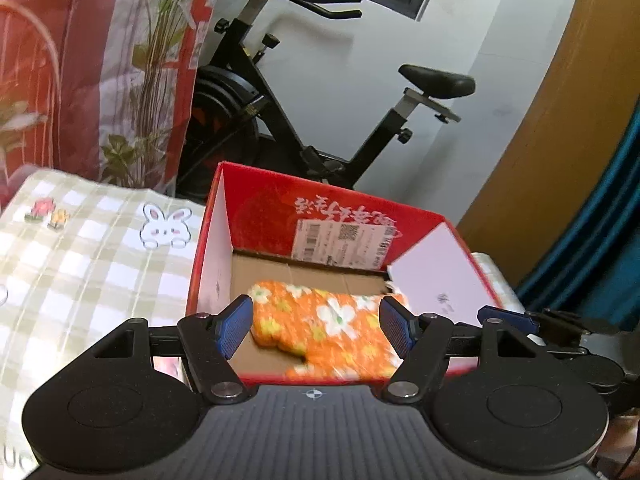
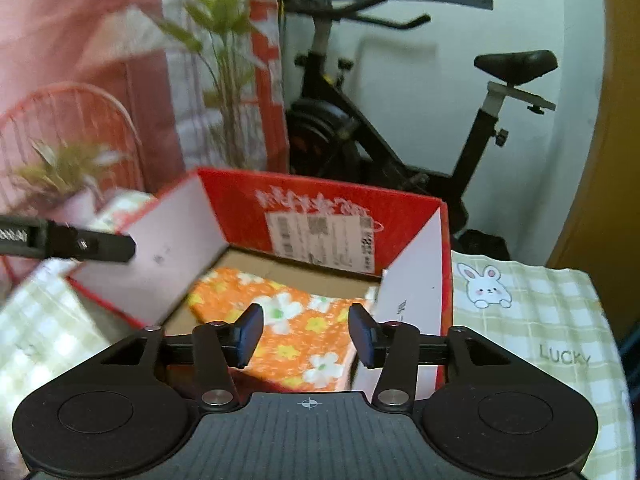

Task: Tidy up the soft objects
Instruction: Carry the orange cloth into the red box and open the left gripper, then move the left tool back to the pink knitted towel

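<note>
A folded orange cloth with white and yellow flowers (image 1: 344, 336) (image 2: 240, 288) lies on the floor of an open red cardboard box (image 1: 260, 208) (image 2: 240, 196). My left gripper (image 1: 316, 320) hovers over the box's near edge, open, its blue pads either side of the cloth as seen from above, not pressing it. My right gripper (image 2: 306, 320) is open too, narrower, above the cloth's right part with nothing clamped. One of the right gripper's fingers (image 1: 504, 316) shows beside the box's right flap. Part of the left gripper shows as a black bar (image 2: 80, 244) at the left.
The box stands on a green-and-white checked sheet with rabbit prints (image 1: 80, 248) (image 2: 540, 320). A black exercise bike (image 1: 280, 120) (image 2: 400, 152) stands behind it. A red floral fabric (image 1: 80, 60) hangs at the left, a blue curtain (image 1: 600, 240) and a wooden panel (image 1: 560, 120) at the right.
</note>
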`<state>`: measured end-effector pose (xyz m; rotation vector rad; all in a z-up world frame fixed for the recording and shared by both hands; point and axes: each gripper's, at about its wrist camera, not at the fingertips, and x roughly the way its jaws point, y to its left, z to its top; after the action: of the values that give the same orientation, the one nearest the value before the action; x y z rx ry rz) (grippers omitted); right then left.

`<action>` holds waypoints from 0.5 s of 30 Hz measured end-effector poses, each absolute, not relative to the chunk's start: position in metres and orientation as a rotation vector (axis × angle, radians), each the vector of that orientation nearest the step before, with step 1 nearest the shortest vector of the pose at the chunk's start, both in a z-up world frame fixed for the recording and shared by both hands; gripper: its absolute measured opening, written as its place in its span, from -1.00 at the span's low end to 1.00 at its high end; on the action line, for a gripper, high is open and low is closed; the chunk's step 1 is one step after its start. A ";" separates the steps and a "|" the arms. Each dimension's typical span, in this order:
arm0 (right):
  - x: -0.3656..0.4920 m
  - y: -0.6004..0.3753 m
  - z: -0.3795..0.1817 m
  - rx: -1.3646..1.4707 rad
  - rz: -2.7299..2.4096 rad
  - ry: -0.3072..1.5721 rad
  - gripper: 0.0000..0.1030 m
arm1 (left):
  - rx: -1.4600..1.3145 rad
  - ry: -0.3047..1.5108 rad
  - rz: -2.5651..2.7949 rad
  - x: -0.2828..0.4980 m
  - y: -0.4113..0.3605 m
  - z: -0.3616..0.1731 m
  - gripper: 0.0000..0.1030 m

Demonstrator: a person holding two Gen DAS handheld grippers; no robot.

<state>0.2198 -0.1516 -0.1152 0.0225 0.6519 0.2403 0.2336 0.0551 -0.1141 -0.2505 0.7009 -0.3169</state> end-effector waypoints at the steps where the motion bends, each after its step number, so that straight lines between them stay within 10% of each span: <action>1: 0.211 -0.155 -0.112 0.038 0.249 0.644 -0.11 | -0.267 0.699 -0.328 0.228 0.058 -0.113 0.40; 15: 0.088 -0.149 -0.124 0.084 0.313 0.630 -0.10 | -0.228 0.725 -0.345 0.126 0.072 -0.129 0.39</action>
<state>0.0878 -0.1490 -0.1238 0.0838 0.6298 0.3132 0.1257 0.0722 -0.1292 -0.2281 0.7248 -0.3450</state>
